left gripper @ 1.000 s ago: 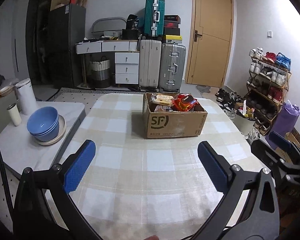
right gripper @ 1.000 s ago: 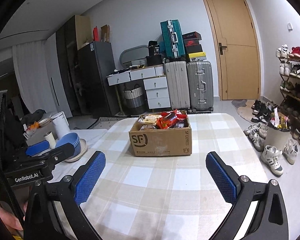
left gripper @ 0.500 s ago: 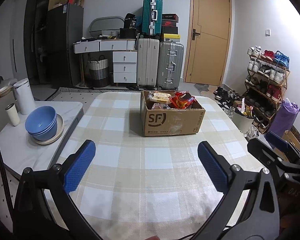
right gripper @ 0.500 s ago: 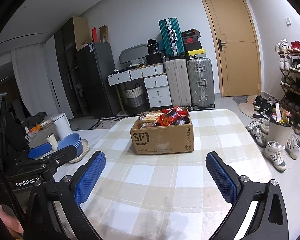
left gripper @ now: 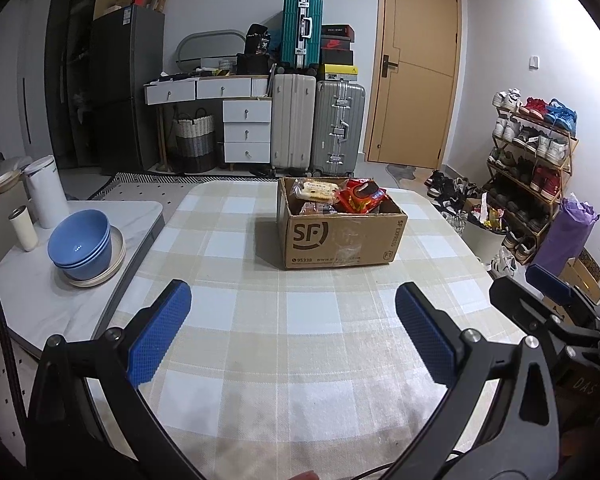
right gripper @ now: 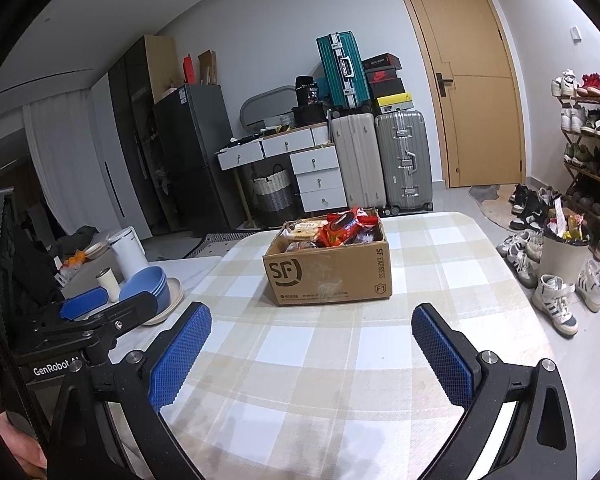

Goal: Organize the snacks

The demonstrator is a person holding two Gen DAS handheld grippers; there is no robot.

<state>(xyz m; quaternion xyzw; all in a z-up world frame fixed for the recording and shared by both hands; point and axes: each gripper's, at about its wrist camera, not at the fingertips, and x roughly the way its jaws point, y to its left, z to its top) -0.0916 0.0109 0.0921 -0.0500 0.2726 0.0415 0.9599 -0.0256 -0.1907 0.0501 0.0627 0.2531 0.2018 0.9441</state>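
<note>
A brown cardboard box (left gripper: 340, 236) marked SF stands on the checked tablecloth (left gripper: 260, 320), past the middle of the table. It holds several snack packets: a red one (left gripper: 360, 196) on top and a pale biscuit pack (left gripper: 316, 190) beside it. The box also shows in the right wrist view (right gripper: 328, 272) with the red packet (right gripper: 340, 228). My left gripper (left gripper: 292, 312) is open and empty, well short of the box. My right gripper (right gripper: 312, 336) is open and empty, also short of the box. The right gripper shows at the left view's right edge (left gripper: 540, 296).
A side table at the left carries stacked blue bowls (left gripper: 80, 244), a white cup (left gripper: 22, 232) and a white kettle (left gripper: 46, 192). Suitcases (left gripper: 316, 128), drawers and a door stand behind. A shoe rack (left gripper: 532, 160) and a bin (right gripper: 560, 256) are at the right.
Both grippers have shifted slightly, the right one a little lower and closer to the box. Both stay open and empty. The box has not moved.
</note>
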